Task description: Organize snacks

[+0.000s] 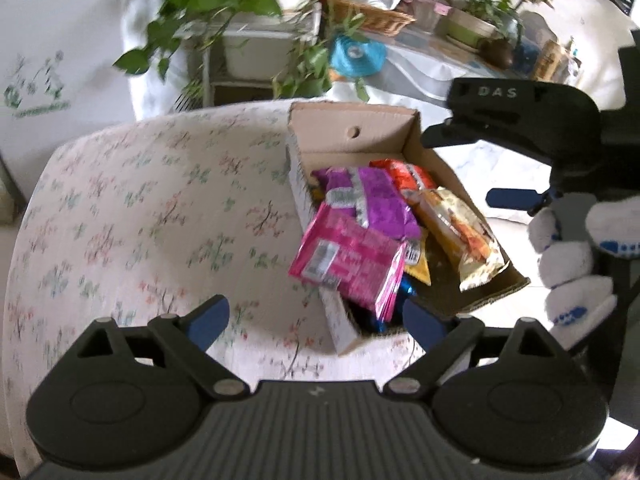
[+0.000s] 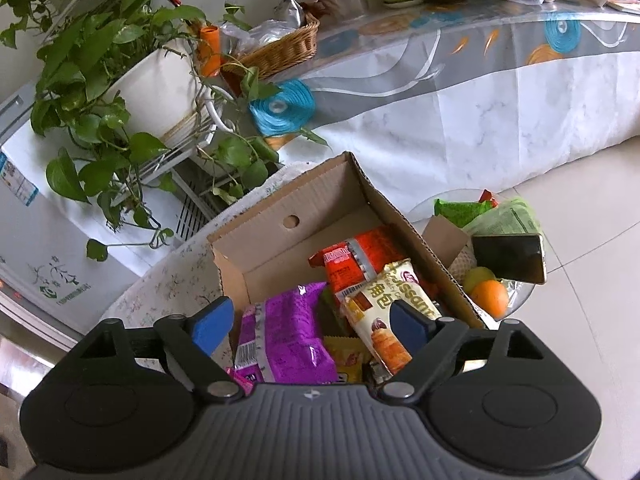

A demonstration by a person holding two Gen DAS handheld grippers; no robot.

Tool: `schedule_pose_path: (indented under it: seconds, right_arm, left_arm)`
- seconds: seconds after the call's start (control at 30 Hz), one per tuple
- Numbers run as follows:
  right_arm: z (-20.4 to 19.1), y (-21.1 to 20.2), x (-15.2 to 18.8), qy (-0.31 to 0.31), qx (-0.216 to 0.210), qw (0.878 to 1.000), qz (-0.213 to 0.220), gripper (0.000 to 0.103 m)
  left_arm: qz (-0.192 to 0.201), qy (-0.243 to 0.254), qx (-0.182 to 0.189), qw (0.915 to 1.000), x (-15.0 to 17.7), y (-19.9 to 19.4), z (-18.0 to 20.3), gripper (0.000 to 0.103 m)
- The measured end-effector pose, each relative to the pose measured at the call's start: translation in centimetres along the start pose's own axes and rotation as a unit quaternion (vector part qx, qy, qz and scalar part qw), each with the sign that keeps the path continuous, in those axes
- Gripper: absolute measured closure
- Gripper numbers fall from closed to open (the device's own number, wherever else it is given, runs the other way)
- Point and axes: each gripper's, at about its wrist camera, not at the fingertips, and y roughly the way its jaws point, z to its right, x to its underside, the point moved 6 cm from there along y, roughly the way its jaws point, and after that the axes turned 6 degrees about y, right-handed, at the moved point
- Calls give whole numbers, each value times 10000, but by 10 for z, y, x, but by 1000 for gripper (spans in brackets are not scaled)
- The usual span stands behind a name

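Observation:
An open cardboard box [image 1: 352, 136] [image 2: 280, 216] sits on a floral-covered seat [image 1: 140, 208]. Several snack packs lie in it: a pink pack [image 1: 348, 264] hanging over the near wall, a purple pack [image 1: 372, 200] [image 2: 288, 336], an orange-red pack [image 1: 408, 174] [image 2: 352, 256] and a cream croissant pack [image 1: 460, 232] [image 2: 384, 312]. My left gripper [image 1: 316, 320] is open above the box's near corner, nothing between its fingers. My right gripper [image 2: 312, 324] is open over the packs without pressing on any; it also shows at the right [image 1: 472, 160], held by a gloved hand [image 1: 576, 256].
A potted vine [image 2: 120, 80] on a white stand rises behind the box. A long table with a patterned cloth [image 2: 460, 92] carries a wicker basket [image 2: 280, 48] and pots. A glass stand to the right holds a phone [image 2: 508, 258], fruit [image 2: 490, 296] and green bags.

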Motion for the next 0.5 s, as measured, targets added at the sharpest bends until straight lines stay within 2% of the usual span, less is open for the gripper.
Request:
schedule_pose_path:
  seconds: [0.1,0.3,0.4,0.5]
  right_arm:
    - [1,-2,0,-39,-27,10000,0,13]
    - [5,-3,0,-9,-20,10000,-2,13]
    - [8,-5,1,-10,-7,10000,-8,12]
    - [12,-7,2,-52,46,10000,-16,12]
  left_arm:
    - [-85,-149,33,9998,11,-7,-4,9]
    - [-175,4,99,9998,31,-22,5,9]
    - [-260,-80,254,9993,30,-31,9,9]
    - [-319,-374,522,9974,23,-42,9,9]
